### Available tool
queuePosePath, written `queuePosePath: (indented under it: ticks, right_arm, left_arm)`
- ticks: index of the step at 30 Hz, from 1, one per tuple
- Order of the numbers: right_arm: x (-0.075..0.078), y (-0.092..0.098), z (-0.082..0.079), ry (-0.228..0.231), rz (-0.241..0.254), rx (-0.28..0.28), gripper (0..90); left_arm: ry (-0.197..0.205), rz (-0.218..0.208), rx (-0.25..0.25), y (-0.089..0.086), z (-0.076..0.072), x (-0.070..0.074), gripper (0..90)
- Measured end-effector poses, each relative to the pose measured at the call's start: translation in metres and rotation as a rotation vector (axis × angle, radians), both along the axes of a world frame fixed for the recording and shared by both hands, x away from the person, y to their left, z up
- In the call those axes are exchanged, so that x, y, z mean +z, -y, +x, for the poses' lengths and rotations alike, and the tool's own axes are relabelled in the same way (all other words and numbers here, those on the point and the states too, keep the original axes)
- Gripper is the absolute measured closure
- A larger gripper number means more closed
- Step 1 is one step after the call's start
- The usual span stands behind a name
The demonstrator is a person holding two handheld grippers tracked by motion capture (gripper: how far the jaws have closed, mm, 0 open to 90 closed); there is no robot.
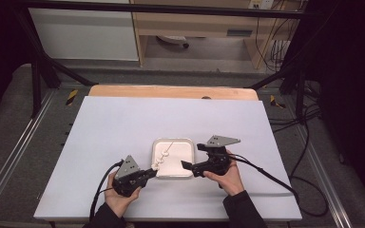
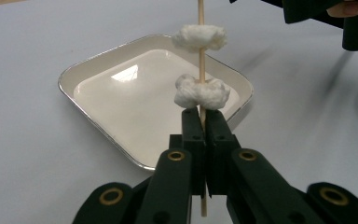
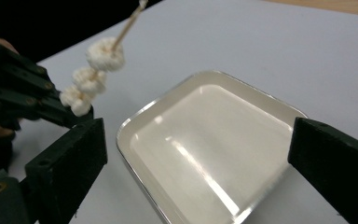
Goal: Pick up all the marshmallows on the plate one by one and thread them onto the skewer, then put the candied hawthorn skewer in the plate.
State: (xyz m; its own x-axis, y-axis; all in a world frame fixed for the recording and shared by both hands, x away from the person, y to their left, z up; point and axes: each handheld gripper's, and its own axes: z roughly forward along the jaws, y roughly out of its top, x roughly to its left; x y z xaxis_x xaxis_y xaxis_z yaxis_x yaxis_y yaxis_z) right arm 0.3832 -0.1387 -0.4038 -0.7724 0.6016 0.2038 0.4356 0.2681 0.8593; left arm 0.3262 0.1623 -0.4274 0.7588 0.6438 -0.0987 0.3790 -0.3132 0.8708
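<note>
Nearest the desk's [image 1: 123, 123] front edge, the left hand-held gripper [image 1: 148, 174] is clenched on the lower end of a thin wooden skewer [image 2: 201, 56]. In the left gripper view the stick runs up between the two closed jaws, with a short stub poking out below them. The skewer slants up and away over the tray [image 1: 186, 142], which sits a little right of centre toward the front of the desk. Three white puffs [image 3: 92, 77] are threaded on it: one just above the jaw tips, the others spaced higher up the stick.

To the right of the tray, the right hand-held gripper [image 1: 193, 167] is released, its jaws spread wide with nothing between them; in its own view they frame the empty tray. It is apart from the skewer and the puffs.

The risks, as I judge them:
- The grip is on a thin round stick near its end, so the skewer could swivel or slide in the jaws and tip the load sideways.
- The puffs look soft and loosely seated; a jolt could slide them along the stick or off its free end, possibly past the tray rim onto the desk.
- If the open gripper pinches a puff too hard, it could crush or tear rather than slide.
</note>
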Motion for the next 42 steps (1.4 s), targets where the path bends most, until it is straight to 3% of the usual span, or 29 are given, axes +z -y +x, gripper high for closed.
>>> queuePosePath:
  ticks: [10,22,31,42]
  right_arm:
    - [-0.014,0.034,-0.004,0.013,-0.105,-0.050,0.9]
    - [-0.039,0.079,-0.011,-0.017,-0.177,-0.102,1.2]
    - [-0.043,0.101,-0.017,-0.018,-0.185,-0.149,1.1]
    - [-0.048,0.108,-0.022,-0.028,-0.194,-0.139,1.1]
  left_arm:
    - [-0.021,0.017,0.004,0.000,0.003,0.002,88.2]
    - [-0.060,0.056,0.003,0.002,0.012,0.009,88.2]
    - [-0.100,0.108,0.010,0.009,0.027,0.019,88.2]
    - [-0.145,0.152,0.015,0.023,0.045,0.023,88.1]
